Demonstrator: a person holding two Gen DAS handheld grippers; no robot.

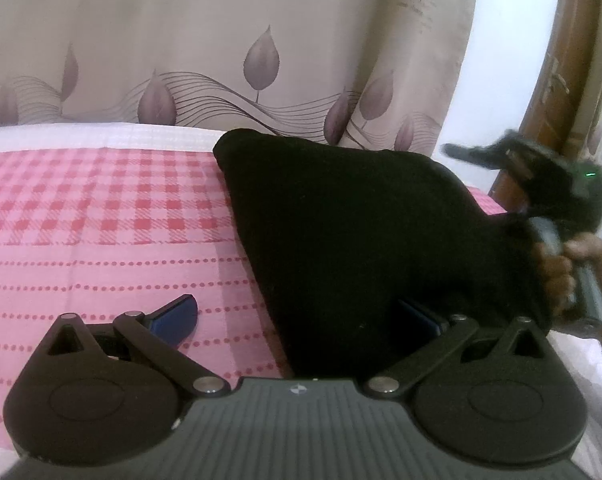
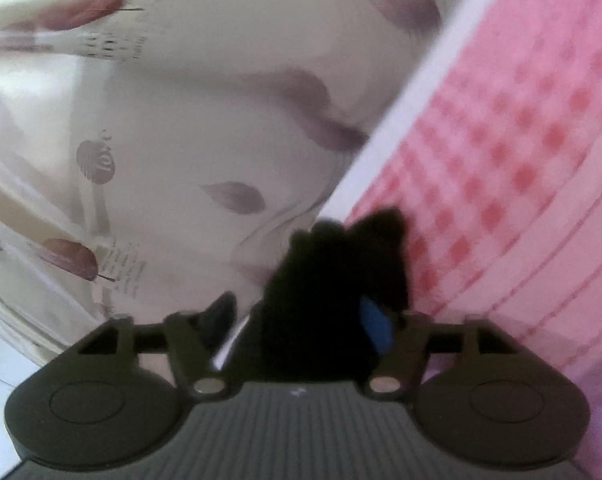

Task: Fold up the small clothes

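Note:
A black garment (image 1: 341,220) lies bunched on the pink checked bed sheet (image 1: 101,208), its right side rising toward my right gripper (image 1: 533,172), which a hand (image 1: 561,272) holds at the bed's right edge. My left gripper (image 1: 297,318) stands wide open at the garment's near edge. Its left pad (image 1: 177,320) rests bare over the sheet, and cloth covers most of its right pad (image 1: 417,316). The right wrist view is blurred. There the black garment (image 2: 321,288) sits between the fingers of my right gripper (image 2: 297,316), against the blue right pad (image 2: 375,320), with a gap beside the left finger (image 2: 221,312).
A beige curtain with leaf print (image 1: 221,60) hangs close behind the bed. A white band (image 1: 101,134) borders the sheet's far edge. A brown wooden door frame (image 1: 561,60) stands at the right. Bare pink sheet stretches to the left of the garment.

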